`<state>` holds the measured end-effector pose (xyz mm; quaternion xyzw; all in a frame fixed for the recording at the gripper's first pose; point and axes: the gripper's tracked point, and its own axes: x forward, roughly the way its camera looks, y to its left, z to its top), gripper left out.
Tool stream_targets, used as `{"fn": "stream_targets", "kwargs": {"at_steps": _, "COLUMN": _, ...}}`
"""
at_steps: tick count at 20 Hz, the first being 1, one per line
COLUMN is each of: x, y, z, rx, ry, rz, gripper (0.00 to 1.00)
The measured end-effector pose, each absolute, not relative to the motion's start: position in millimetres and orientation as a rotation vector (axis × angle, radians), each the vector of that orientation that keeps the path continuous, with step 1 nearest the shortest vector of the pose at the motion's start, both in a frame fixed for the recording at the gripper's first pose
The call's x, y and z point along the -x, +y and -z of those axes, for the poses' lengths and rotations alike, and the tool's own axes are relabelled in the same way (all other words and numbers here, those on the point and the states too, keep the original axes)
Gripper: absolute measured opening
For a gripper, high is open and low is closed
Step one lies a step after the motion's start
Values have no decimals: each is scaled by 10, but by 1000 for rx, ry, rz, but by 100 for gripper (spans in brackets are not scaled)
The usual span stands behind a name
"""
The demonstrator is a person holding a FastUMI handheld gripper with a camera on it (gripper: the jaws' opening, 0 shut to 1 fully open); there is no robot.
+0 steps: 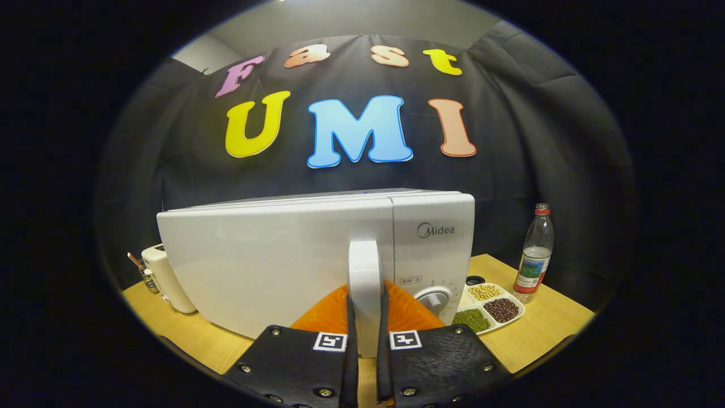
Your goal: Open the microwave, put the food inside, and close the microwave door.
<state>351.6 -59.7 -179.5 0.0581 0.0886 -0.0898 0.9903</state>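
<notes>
1. The microwave (272, 255) stands on the wooden table (544, 334), directly ahead of my gripper (367, 328). Its white door looks already swung a little out from the body, judging from the seam beside the control panel (433, 249).
2. My gripper is clamped on the vertical door handle (364, 272): both fingers (350, 340) press on it, one from each side.
3. I judge that the opening step is in progress. The door is not yet wide enough for me to see the inside.
4. The food is probably the divided tray of beans (488, 309), which lies on the table just beside the microwave, under the control dial (435, 297). It is untouched, so putting it inside is still to do.
5. After that, closing the door also remains.
6. A water bottle (533, 255) stands beyond the tray, near the table edge. A small white appliance (164, 277) is behind the microwave on the other side.
7. Something orange (405, 309) shows behind the handle, just ahead of my fingers; I cannot tell what it is.
</notes>
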Motion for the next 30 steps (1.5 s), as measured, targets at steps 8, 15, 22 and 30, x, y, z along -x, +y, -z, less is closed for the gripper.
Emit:
{"fn": "stream_targets", "kwargs": {"at_steps": 8, "x": -3091, "y": -438, "z": 1748, "rx": -84, "ry": 184, "rz": 163, "gripper": 8}}
{"fn": "stream_targets", "kwargs": {"at_steps": 15, "x": -2010, "y": 467, "z": 1663, "rx": -138, "ry": 185, "rz": -43, "gripper": 8}}
{"fn": "stream_targets", "kwargs": {"at_steps": 22, "x": -1373, "y": 1603, "z": 1582, "rx": -126, "ry": 146, "rz": -161, "gripper": 7}}
{"fn": "stream_targets", "kwargs": {"at_steps": 30, "x": -1247, "y": 2608, "z": 1508, "rx": -63, "ry": 45, "rz": -1, "gripper": 7}}
